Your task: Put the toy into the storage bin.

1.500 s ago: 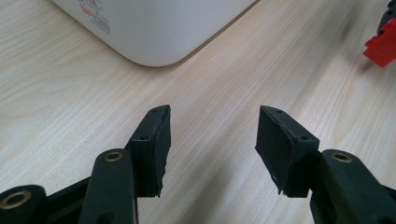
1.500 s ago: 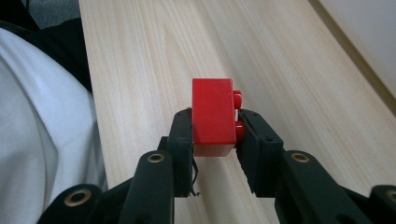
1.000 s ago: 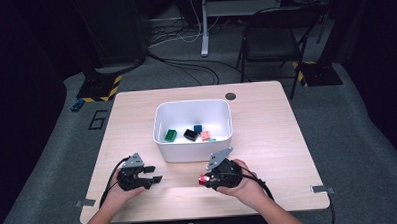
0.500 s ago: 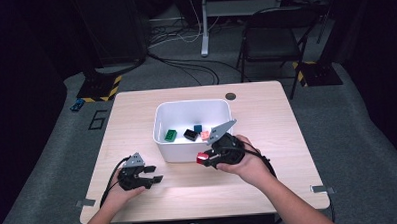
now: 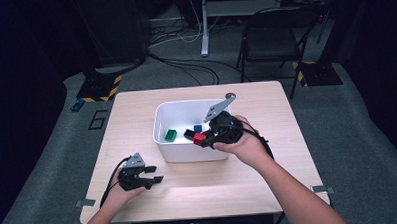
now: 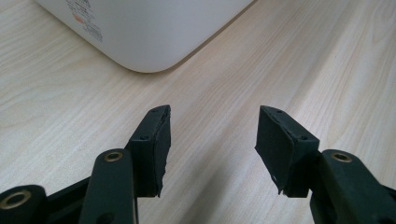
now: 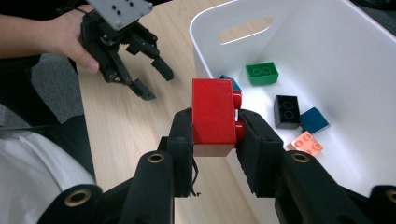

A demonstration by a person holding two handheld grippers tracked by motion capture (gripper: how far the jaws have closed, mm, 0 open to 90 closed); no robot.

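Right tongs point(image 7: 215, 128), clamped on a red brick point(image 7: 213, 112) at the near rim of the white bin point(image 5: 162, 114), seem about to drop it in, needing a short push forward, then release; left tongs point(image 5: 153, 174) rest open on the table point(image 5: 266, 114).

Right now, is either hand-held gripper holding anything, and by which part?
The right hand-held gripper clamps a red brick across its two broad faces, studs sideways. The left hand-held gripper is open and holds nothing.
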